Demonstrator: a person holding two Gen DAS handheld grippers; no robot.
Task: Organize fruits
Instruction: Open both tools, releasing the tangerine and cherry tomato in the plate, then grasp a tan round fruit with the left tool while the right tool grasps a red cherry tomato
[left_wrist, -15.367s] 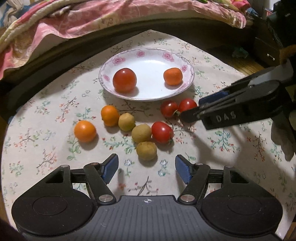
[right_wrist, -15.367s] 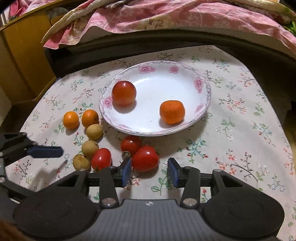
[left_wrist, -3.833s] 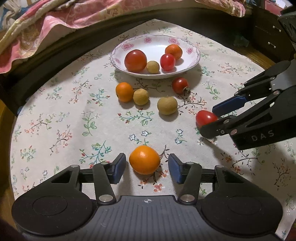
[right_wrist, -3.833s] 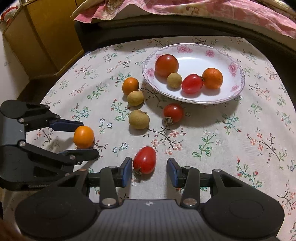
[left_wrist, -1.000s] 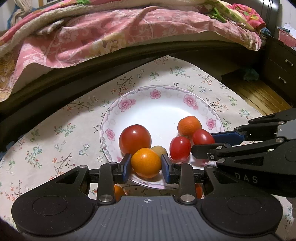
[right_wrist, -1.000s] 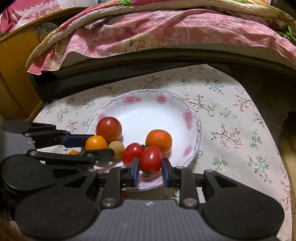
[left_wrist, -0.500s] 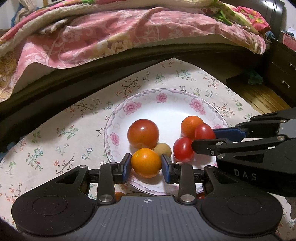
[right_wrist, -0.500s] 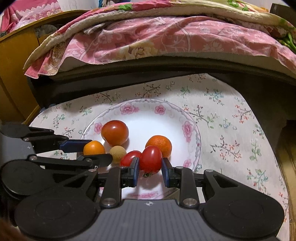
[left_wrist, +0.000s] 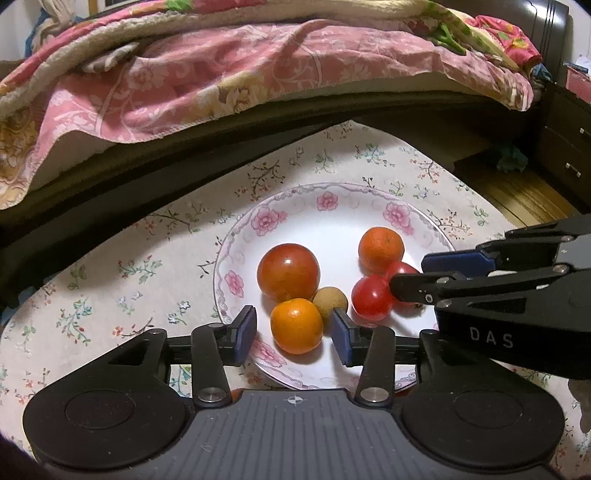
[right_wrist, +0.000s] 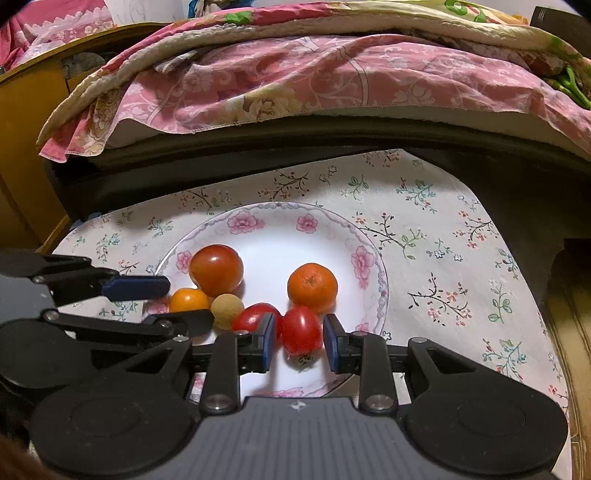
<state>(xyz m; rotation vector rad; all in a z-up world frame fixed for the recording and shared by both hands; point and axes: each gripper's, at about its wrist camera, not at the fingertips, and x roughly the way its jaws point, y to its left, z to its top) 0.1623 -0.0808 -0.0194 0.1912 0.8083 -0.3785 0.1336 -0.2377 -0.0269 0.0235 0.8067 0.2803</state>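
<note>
A white plate with pink flowers (left_wrist: 332, 188) (right_wrist: 380, 280) holds a large tomato (left_wrist: 288, 271) (right_wrist: 216, 267), a mandarin (left_wrist: 380, 249) (right_wrist: 312, 286), a longan (left_wrist: 330, 301) (right_wrist: 229, 304) and a cherry tomato (left_wrist: 371, 295) (right_wrist: 255, 315). My left gripper (left_wrist: 293, 336) (right_wrist: 186, 301) is open around a small orange (left_wrist: 295, 325) (right_wrist: 188, 299) that rests on the plate's near side, with a gap at each pad. My right gripper (right_wrist: 299, 343) (left_wrist: 410, 275) is open around a second cherry tomato (right_wrist: 301, 330) (left_wrist: 402, 269) lying on the plate.
The plate sits on a floral tablecloth (left_wrist: 110, 295) (right_wrist: 461, 258). Just behind the table runs a dark bed frame (left_wrist: 184, 155) under a pink quilt (right_wrist: 295, 85). A wooden cabinet (right_wrist: 26, 147) stands left, dark drawers (left_wrist: 565, 147) right.
Both grippers have let go: the left fingers spread away from the small orange and the right fingers loosened off the cherry tomato. Both fruits now lie on the plate.
</note>
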